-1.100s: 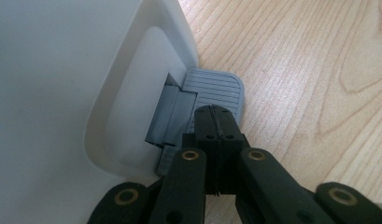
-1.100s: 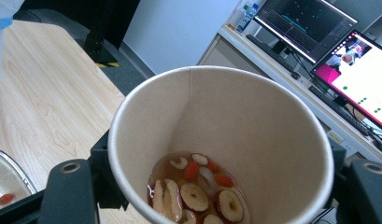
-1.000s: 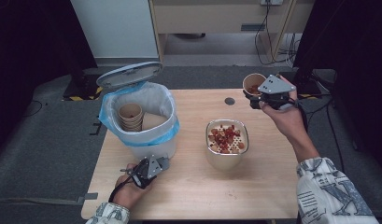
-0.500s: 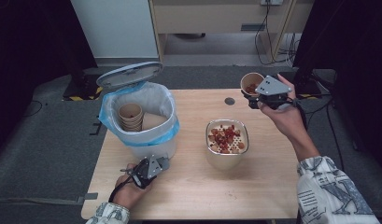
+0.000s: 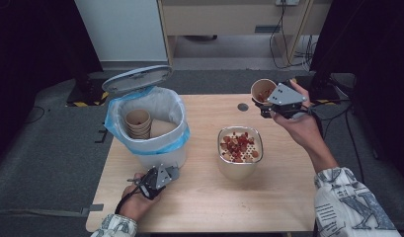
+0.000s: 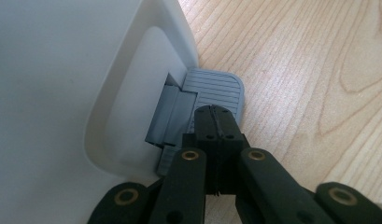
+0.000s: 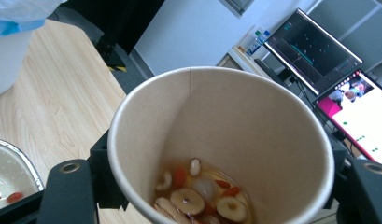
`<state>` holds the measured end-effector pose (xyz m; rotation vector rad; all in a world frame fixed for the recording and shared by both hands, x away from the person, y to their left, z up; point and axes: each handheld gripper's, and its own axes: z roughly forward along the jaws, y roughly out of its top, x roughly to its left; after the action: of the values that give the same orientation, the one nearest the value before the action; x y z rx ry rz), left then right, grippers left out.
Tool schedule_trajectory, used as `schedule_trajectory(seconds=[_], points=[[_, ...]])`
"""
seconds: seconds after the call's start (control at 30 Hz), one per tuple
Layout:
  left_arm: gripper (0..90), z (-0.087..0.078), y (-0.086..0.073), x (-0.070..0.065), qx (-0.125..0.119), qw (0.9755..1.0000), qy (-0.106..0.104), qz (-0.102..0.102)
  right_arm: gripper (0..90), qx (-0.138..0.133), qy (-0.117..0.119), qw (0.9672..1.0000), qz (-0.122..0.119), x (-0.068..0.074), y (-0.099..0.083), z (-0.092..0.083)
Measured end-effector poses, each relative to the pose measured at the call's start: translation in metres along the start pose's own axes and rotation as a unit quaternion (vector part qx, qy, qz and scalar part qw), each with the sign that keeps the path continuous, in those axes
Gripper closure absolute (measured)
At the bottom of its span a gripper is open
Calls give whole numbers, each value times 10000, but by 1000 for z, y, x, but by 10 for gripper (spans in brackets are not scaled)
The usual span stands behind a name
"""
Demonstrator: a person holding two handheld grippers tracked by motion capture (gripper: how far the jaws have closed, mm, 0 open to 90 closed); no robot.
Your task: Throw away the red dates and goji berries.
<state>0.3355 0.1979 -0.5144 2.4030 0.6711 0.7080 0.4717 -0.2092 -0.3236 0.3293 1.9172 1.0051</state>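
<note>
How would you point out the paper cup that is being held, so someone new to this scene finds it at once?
Start at the wooden table and go to its far right corner, where the right gripper is shut on the paper cup above the tabletop. Unlike the empty cups stacked inside the white pedal bin, it holds liquid with sliced dried fruit and red bits at the bottom.

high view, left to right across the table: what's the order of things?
Left tool at the bin's foot pedal → white pedal bin with stacked paper cups inside → strainer bowl of red and pale bits → right tool shut on a paper cup above the table's far right.
</note>
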Motion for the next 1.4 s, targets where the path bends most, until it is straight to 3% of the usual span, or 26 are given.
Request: schedule_trajectory(seconds=[0.23, 0.47, 0.67, 0.8, 1.0, 1.17, 1.4], points=[[896, 0, 0, 0, 13, 10000, -1, 4, 280, -56, 24, 9988, -481, 7, 3, -5], [896, 0, 0, 0, 15, 10000, -1, -1, 279, -2, 96, 9970, -762, 11, 0, -11], [896, 0, 0, 0, 16, 10000, 0, -4, 279, 10, 49, 9968, -793, 10, 0, -14], [896, 0, 0, 0, 15, 10000, 2, -3, 277, -49, 183, 9959, -881, 16, 3, -14], [896, 0, 0, 0, 14, 10000, -2, -6, 276, 11, 121, 9968, -786, 14, -3, -15], [896, 0, 0, 0, 13, 10000, 1, -6, 276, 1, 231, 9952, -952, 22, 0, -14], [896, 0, 0, 0, 14, 10000, -1, -10, 277, 93, 151, 9926, -1202, 23, 1, -16]])
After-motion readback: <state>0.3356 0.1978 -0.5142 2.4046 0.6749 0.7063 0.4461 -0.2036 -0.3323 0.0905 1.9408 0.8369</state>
